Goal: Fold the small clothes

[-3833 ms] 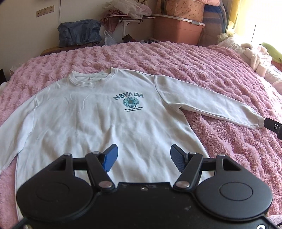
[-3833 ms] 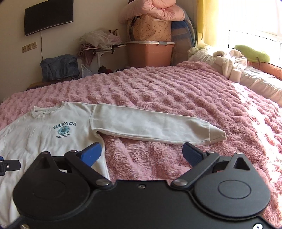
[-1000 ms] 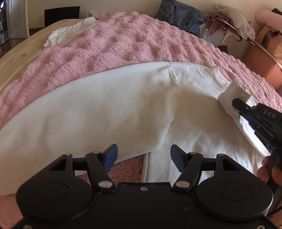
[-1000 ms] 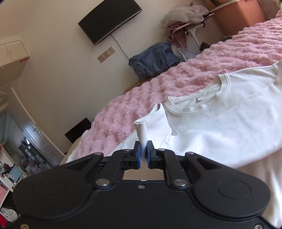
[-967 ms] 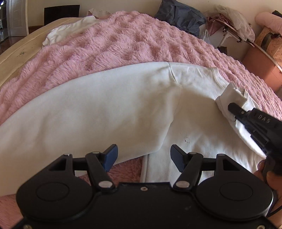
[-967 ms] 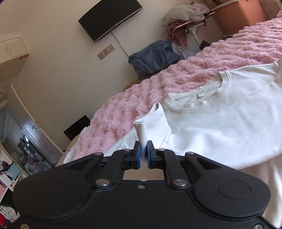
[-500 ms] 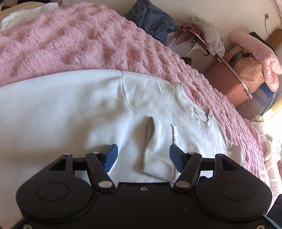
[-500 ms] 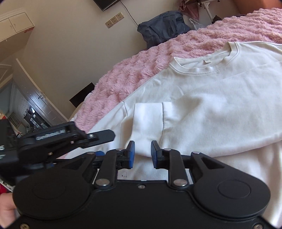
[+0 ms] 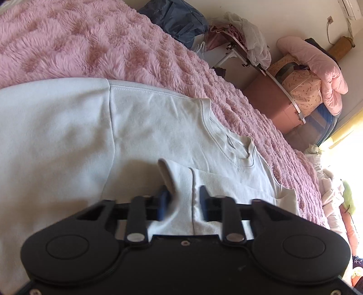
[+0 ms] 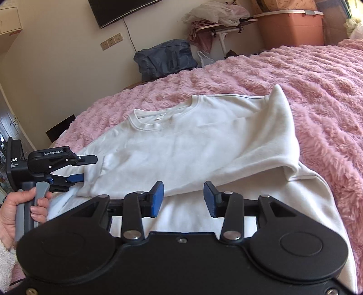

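Note:
A white sweatshirt (image 10: 192, 147) lies flat on the pink fluffy blanket (image 10: 317, 79), with one sleeve (image 10: 172, 163) folded across the chest. The sleeve's cuff (image 9: 179, 181) lies between the fingers of my left gripper (image 9: 183, 202), whose jaws are partly open around it. In the right wrist view the left gripper (image 10: 84, 168) sits at the cuff end. My right gripper (image 10: 182, 197) is open and empty, low over the sweatshirt's body near the folded sleeve.
A pink storage box (image 10: 290, 27), a small table with heaped clothes (image 10: 217, 20) and a dark blue bag (image 10: 163, 56) stand beyond the bed's far edge. Pink bedding (image 9: 317, 56) is stacked on a box. A TV (image 10: 120, 6) hangs on the wall.
My right gripper let go of the cuff, opened wide and pulled back to the right. My left gripper moved onto the cuff and its jaws narrowed around it.

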Available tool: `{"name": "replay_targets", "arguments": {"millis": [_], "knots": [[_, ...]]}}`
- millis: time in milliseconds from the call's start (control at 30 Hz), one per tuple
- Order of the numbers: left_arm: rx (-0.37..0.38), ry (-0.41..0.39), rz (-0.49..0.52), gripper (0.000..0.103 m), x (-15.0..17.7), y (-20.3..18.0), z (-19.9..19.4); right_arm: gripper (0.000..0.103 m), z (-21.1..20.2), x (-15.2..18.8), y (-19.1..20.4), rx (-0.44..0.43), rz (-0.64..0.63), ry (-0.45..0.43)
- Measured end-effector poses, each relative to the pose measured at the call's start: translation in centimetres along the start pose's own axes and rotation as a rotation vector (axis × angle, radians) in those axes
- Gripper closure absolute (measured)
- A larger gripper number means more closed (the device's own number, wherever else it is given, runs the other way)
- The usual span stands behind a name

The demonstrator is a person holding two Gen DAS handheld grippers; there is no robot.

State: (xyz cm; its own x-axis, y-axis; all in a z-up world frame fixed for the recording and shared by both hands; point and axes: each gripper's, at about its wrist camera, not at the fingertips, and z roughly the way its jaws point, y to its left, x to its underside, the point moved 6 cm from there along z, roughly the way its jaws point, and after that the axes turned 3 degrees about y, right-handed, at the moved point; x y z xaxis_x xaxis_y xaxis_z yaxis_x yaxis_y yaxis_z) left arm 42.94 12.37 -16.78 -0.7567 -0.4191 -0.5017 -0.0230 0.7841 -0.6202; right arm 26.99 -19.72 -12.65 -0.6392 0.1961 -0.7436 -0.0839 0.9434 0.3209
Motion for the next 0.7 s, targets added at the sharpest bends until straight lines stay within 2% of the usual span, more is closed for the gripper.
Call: {"name": "replay_targets", "arguments": {"millis": [133, 267, 400, 500, 600, 700], "knots": [[0.028, -0.037, -0.007, 0.103, -0.1, -0.1, -0.9, 0.061, -0.7, 0.0, -2.4, 0.092, 0.007, -0.042], [0.092, -0.145, -0.003, 0.103, -1.3, -0.7, -4.4, 0.06, -0.7, -0.3, -4.0, 0.213, -0.036, -0.065], [0.068, -0.244, -0.027, 0.103, -1.9, 0.2, -7.5, 0.055, -0.7, -0.1, -4.9, 0.349, -0.125, -0.073], [0.029, -0.226, -0.074, 0.103, -1.4, 2.0, -7.7, 0.053, -0.4, 0.2, -5.5, 0.393, -0.156, -0.065], [-0.085, -0.186, -0.1, 0.103, 0.1, 4.4, -6.8, 0.052, 0.5, 0.3, -5.7, 0.42, -0.188, -0.05], [-0.118, -0.158, -0.151, 0.103, 1.6, 6.0, -5.9, 0.052, 1.1, 0.2, -6.0, 0.468, -0.19, -0.036]]}}
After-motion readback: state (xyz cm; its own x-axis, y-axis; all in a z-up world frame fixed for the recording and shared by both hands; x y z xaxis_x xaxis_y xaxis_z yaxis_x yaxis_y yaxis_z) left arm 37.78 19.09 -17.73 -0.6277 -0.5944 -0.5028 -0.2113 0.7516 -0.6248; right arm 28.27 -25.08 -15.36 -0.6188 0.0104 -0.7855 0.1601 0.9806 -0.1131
